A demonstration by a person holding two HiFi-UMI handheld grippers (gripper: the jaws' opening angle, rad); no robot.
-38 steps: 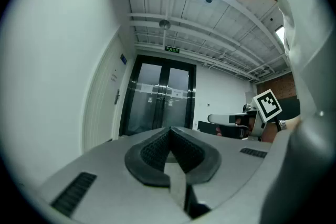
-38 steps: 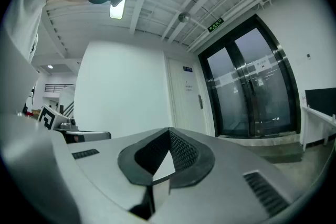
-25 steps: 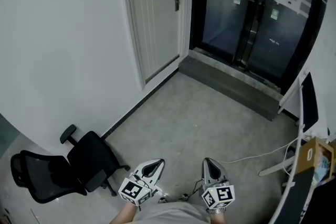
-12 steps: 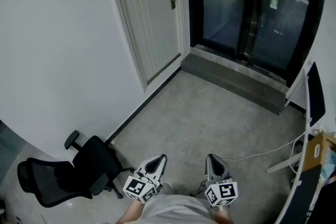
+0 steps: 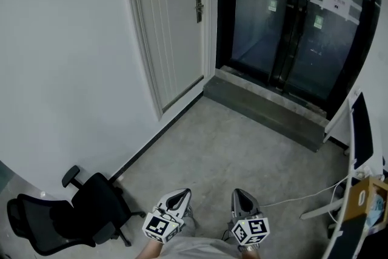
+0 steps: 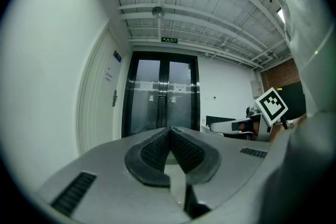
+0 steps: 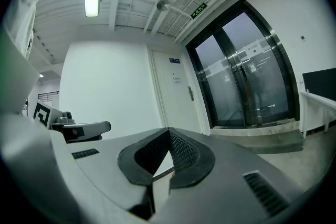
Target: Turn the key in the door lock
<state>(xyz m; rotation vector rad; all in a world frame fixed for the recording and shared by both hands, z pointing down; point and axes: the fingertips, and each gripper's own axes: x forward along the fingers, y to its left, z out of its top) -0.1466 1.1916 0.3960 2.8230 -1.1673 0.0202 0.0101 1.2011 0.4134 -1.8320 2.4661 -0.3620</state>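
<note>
The white door (image 5: 176, 27) stands far ahead at the upper middle of the head view, with its dark handle and lock plate (image 5: 198, 8) on its right edge. No key can be made out at this distance. My left gripper (image 5: 177, 196) and right gripper (image 5: 240, 196) are side by side at the bottom of that view, pointing level toward the door and far from it. In the left gripper view the pads (image 6: 157, 147) meet at the tip of my left gripper (image 6: 169, 129). My right gripper (image 7: 169, 130) is likewise shut, nothing showing between its pads. The lock plate (image 7: 191, 94) is small beyond it.
Dark glass double doors (image 5: 291, 21) fill the wall right of the white door, behind a raised grey step (image 5: 267, 111). A black office chair (image 5: 66, 215) stands low at the left by the white wall. A white cable (image 5: 303, 191) and a cardboard box (image 5: 367, 200) lie at the right.
The whole view has shifted forward toward the doors, both grippers carried along, still shut. The office chair has slid lower and further left in the head view.
</note>
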